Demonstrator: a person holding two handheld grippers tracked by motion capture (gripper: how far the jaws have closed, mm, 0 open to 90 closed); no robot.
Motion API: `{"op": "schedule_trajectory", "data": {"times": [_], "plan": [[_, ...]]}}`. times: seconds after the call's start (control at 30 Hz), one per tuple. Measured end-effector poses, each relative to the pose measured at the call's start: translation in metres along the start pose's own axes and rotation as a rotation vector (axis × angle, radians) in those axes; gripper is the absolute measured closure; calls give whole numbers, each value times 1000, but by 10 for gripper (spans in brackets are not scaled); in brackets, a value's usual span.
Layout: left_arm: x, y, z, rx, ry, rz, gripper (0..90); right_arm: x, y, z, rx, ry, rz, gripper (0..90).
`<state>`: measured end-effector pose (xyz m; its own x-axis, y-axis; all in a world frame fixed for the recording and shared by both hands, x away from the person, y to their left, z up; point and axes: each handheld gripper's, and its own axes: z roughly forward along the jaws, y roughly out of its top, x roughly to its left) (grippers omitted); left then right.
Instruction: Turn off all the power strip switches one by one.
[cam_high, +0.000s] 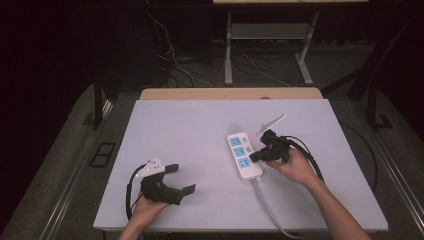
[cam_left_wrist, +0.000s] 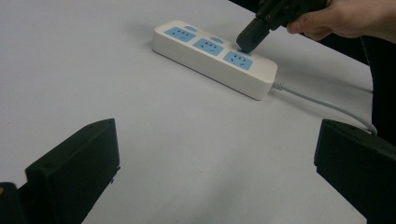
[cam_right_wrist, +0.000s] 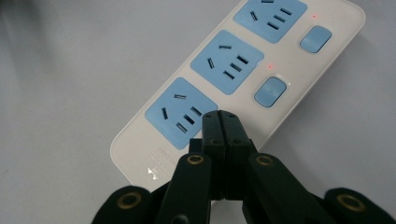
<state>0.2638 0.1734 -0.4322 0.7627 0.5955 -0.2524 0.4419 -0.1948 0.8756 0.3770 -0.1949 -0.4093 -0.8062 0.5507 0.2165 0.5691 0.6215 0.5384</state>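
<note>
- The power strip (cam_high: 244, 156) lies flat on the white bench (cam_high: 190, 145), right of centre, with its cable (cam_high: 270, 207) running off toward the person's edge.
- The strip carries three blue sockets in a row. The right gripper view shows two blue switches (cam_right_wrist: 270, 91) beside the far and middle sockets, each with a small red lamp next to it.
- The right gripper (cam_high: 256, 156) sits over the strip's cable end, fingers pressed together with nothing between them. Their joined tip rests at the edge of the nearest socket (cam_right_wrist: 180, 113), on the switch side of the strip.
- Whether the tip touches the strip or hovers just above it cannot be told. A third switch, if present, would lie under the tip and is hidden.
- The left gripper (cam_high: 180, 181) is well apart from the strip, on the bench to its left. Its fingers are spread wide and hold nothing.
- Step in hand, as judged: pressing a switch on the strip with the closed right fingers.
- The next move calls for a short, straight push down on the switch pad. Keep the fingers closed and keep the tip off the socket slots.
- The strip is light and unheld, so an oblique push may slide it. The left gripper is free to steady the strip's far end if needed.
</note>
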Motion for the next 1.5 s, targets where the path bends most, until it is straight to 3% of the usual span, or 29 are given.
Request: {"op": "schedule_trajectory", "data": {"times": [0.13, 0.27, 0.6, 1.03, 1.5], "plan": [[0, 0, 0, -2, -1, 2, 0, 2, 1, 0, 10, -16, -17, 900], [-1, 0, 0, -1, -2, 3, 0, 0, -1, 0, -5, -2, -8, 900], [-3, 0, -1, -2, -2, 6, 0, 2, -1, 1, 5, -20, -9, 900], [0, 0, -1, -1, -1, 2, 0, -2, -8, 1, -49, 10, 0, 900], [1, 0, -1, -1, 0, 0, 0, -3, -7, 0, -44, 22, 2, 900]]}}
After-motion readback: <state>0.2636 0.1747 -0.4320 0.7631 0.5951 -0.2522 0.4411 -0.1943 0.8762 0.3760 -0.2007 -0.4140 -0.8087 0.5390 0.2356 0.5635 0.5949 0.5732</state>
